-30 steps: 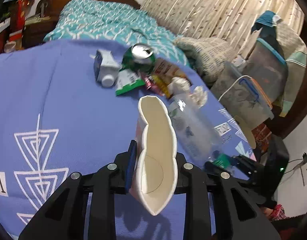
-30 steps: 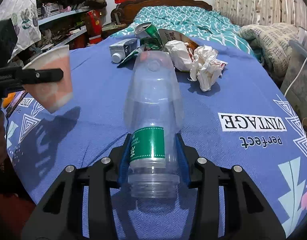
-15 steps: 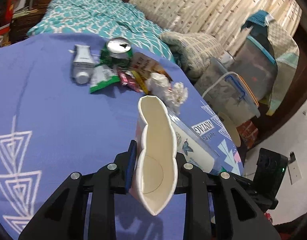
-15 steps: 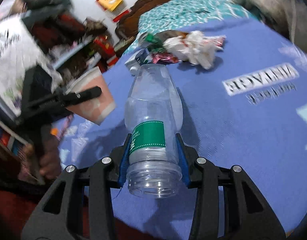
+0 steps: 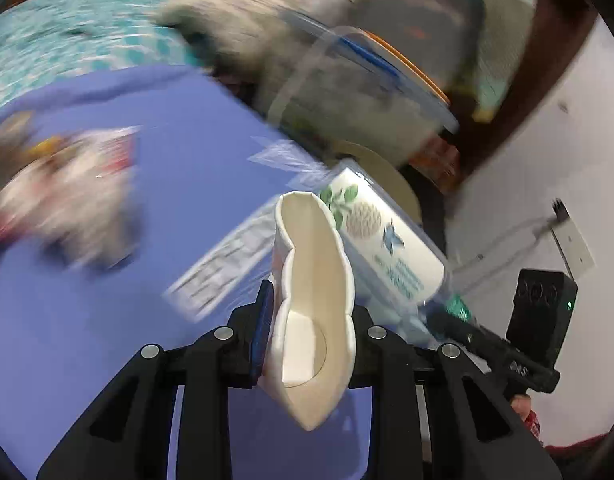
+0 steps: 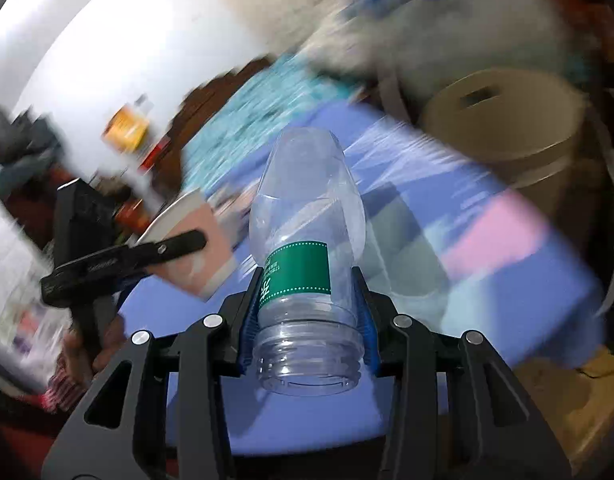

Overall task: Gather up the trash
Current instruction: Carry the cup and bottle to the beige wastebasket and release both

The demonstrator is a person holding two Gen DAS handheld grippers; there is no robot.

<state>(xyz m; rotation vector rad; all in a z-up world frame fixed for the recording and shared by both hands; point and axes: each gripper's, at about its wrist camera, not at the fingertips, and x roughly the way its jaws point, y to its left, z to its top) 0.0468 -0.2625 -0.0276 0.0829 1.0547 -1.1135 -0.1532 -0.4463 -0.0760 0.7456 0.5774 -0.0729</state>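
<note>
Carrying a cup and a bottle off the bed toward the bin

The left gripper (image 5: 309, 344) is squeezing the flattened paper cup (image 5: 313, 300); the right gripper (image 6: 307, 320) is clamping the empty bottle (image 6: 307, 240) near its neck. Both grips should be kept firm until they are hovering squarely over the tan bin (image 6: 503, 128) beside the bed (image 6: 487, 280).

In the left wrist view we see the paper cup (image 5: 313, 316) squeezed between the left gripper (image 5: 309, 334) jaws, above the bedspread (image 5: 127, 312). A blurred heap of trash (image 5: 63, 200) lies on the bedspread to its left. Just right of the cup sits the bottle (image 5: 383, 240), held by the right gripper (image 6: 309, 320). Past the bed's edge, beyond the bottle, stands what we take to be a bin (image 6: 503, 120), with storage boxes (image 5: 367, 80) behind it.
</note>
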